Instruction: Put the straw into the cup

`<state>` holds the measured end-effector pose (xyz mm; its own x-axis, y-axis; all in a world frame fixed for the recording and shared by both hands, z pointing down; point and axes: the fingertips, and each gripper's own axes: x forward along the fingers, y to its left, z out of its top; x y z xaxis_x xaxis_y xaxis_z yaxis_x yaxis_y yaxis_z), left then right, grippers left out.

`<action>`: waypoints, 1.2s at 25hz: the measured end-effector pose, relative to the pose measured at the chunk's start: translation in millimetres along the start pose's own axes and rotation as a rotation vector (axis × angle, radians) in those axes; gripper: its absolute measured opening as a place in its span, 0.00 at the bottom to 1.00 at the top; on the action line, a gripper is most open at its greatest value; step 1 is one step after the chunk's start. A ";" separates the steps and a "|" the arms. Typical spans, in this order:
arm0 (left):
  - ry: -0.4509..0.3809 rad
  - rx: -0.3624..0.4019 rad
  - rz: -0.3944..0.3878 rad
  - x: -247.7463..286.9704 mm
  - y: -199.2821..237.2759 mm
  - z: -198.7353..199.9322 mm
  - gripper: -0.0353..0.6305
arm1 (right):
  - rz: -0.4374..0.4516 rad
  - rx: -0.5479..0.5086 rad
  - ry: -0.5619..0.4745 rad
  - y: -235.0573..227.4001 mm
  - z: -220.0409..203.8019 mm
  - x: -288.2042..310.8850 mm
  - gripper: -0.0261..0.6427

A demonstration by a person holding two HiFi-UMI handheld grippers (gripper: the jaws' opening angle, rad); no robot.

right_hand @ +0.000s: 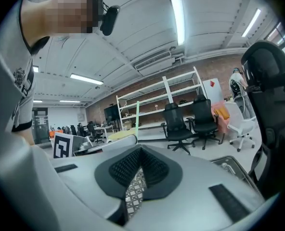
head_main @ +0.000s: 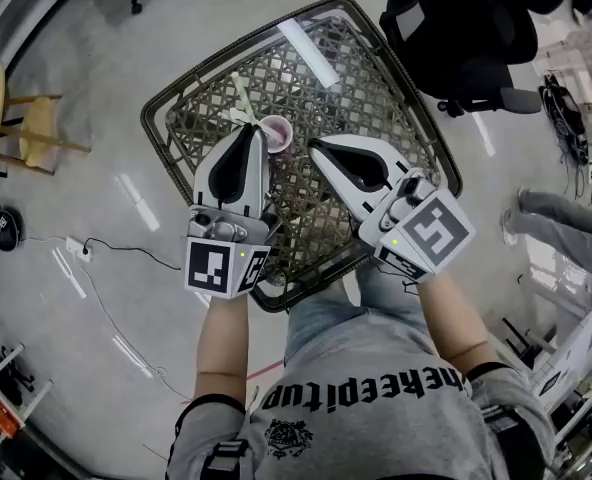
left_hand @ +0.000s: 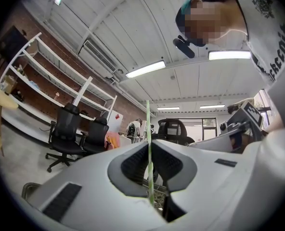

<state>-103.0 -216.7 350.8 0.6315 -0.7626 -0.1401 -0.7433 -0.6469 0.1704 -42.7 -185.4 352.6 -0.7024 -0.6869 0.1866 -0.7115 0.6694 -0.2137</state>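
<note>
A small pink cup (head_main: 275, 132) stands upright on the lattice table (head_main: 376, 98), near its middle. My left gripper (head_main: 248, 128) is shut on a pale green straw (head_main: 243, 96), whose free end sticks out past the tips toward the table's far side. The gripper's tip sits just left of the cup. In the left gripper view the straw (left_hand: 148, 129) runs upright between the closed jaws. My right gripper (head_main: 315, 147) is shut with nothing in it, a little to the right of the cup. From the right gripper view the straw (right_hand: 137, 113) shows above the left gripper.
A black office chair (head_main: 466, 38) stands by the table's far right corner. Wooden stools (head_main: 34, 133) are on the left. A power strip with a cable (head_main: 79, 249) lies on the floor to the left. Another person's leg (head_main: 561, 223) is at the right.
</note>
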 end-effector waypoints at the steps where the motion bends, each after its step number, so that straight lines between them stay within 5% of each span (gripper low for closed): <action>1: 0.001 -0.001 -0.001 0.6 1.2 -3.6 0.13 | -0.001 0.001 0.003 -1.0 -2.6 1.3 0.05; 30: 0.070 -0.013 0.007 15.0 25.2 -87.9 0.13 | -0.007 0.035 0.086 -28.3 -63.1 33.3 0.05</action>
<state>-92.9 -244.2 438.7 0.6406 -0.7646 -0.0706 -0.7451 -0.6412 0.1836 -47.4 -209.3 425.4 -0.6974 -0.6641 0.2695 -0.7166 0.6532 -0.2448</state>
